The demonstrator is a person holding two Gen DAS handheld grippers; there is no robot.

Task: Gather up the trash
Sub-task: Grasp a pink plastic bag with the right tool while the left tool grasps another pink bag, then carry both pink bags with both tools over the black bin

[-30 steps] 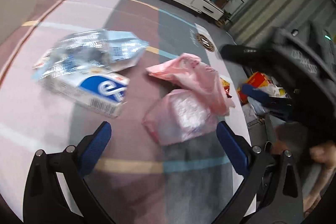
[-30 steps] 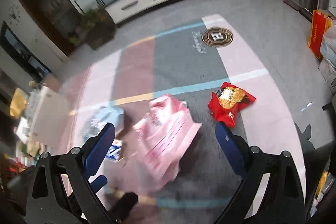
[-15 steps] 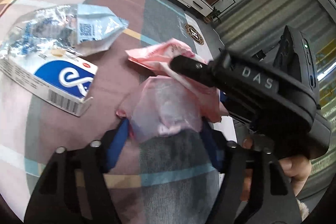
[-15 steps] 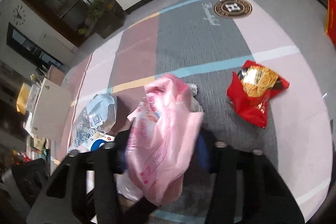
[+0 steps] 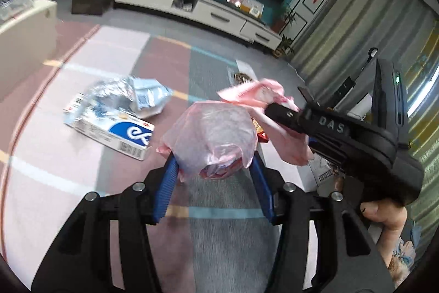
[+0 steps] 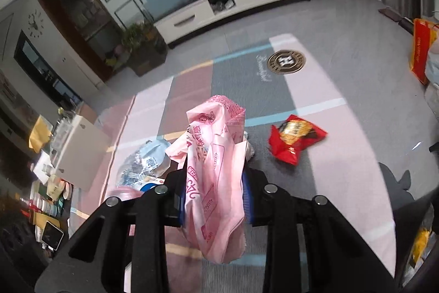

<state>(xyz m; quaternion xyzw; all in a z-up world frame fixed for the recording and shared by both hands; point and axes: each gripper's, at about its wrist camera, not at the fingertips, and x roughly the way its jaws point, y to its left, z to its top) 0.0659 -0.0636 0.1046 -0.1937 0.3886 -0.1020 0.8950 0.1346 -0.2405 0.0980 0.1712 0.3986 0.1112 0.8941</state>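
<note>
In the left wrist view, the left gripper [image 5: 212, 169] sits at lower centre. Its blue pads [image 5: 164, 192] are closing and pinch one part of a pink plastic bag [image 5: 211, 139], which bulges up between them, translucent and rounded. At the right of the frame the right gripper [image 5: 277, 111], a black tool marked DAS, reaches in from the right edge and grips another part of the same bag, a printed pink flap that hangs below its tip. A hand [image 5: 384, 213] shows under that tool at lower right. Left of centre, on the striped rug [image 5: 82, 183], lies a white and blue carton [image 5: 109, 132], with a crumpled blue and silver wrapper [image 5: 129, 98] touching its upper edge. A white TV cabinet [image 5: 192, 8] runs along the top of the frame.

In the right wrist view, the right gripper [image 6: 214, 199] fills the bottom of the frame. Its jaws are closing and clamp the pink plastic bag [image 6: 214, 169], which stands up above the pads and droops below them at centre. A red snack packet [image 6: 293, 137] lies on the rug [image 6: 343, 169] to the right of centre, apart from the bag. The blue and silver wrapper [image 6: 145, 161] lies left of centre, just beside the bag in the picture; a bit of the carton [image 6: 149, 186] shows beneath it. The TV cabinet [image 6: 247, 0] crosses the upper part of the frame.
</note>
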